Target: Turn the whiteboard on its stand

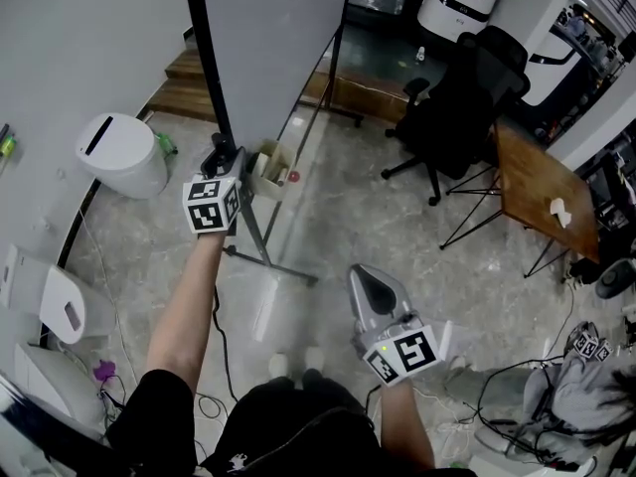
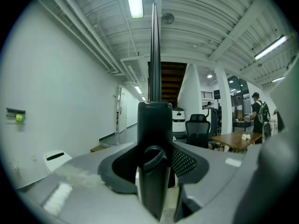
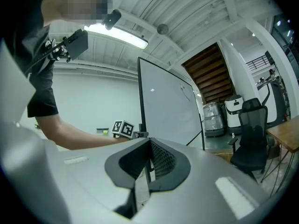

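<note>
The big whiteboard (image 1: 268, 48) stands upright on its stand (image 1: 266, 258), in front of the person. Its black side bar (image 1: 211, 78) runs straight up between the jaws of the left gripper (image 1: 223, 159). The jaws squeeze the bar near its bottom end. The right gripper (image 1: 365, 284) is well apart from the board, nearer the person. Its jaws are pressed together with nothing in them.
</note>
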Action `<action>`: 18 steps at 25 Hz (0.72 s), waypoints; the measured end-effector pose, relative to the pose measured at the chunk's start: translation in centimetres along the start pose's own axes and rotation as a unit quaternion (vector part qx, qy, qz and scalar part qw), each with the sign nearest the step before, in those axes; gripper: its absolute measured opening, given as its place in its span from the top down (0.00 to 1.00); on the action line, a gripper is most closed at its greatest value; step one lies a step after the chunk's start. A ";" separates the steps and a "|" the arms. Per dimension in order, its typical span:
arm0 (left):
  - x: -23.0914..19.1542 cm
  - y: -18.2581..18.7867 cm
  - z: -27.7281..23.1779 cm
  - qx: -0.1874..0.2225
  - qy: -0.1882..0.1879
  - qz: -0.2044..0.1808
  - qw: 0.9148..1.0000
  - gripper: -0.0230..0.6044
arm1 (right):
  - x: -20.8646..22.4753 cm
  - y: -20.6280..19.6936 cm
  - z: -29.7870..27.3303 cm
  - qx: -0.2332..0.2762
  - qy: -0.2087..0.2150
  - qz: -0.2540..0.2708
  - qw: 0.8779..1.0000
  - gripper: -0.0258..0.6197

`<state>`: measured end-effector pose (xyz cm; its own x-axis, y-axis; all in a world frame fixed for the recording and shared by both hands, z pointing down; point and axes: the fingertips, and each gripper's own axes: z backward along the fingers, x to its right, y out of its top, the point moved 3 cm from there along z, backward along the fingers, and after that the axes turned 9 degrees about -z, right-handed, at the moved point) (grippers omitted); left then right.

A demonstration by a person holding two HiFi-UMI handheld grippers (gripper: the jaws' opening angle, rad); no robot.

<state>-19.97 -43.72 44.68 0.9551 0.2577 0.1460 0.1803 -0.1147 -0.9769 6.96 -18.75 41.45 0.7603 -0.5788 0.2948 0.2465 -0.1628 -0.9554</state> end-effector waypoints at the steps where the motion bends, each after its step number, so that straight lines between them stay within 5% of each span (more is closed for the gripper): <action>1: -0.1 -0.1 0.2 0.000 0.000 0.000 1.000 0.65 | -0.1 0.0 0.0 0.000 0.000 0.000 1.000 0.95; 18: -0.1 -0.6 3.2 -0.006 0.005 0.001 1.000 0.65 | -1.4 0.4 1.3 0.005 0.007 0.005 1.000 0.95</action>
<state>-20.95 -40.58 44.74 0.9577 0.2486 0.1448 0.1806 -0.1279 -0.9752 6.74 -16.99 40.72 0.7548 -0.5912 0.2842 0.2448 -0.1480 -0.9582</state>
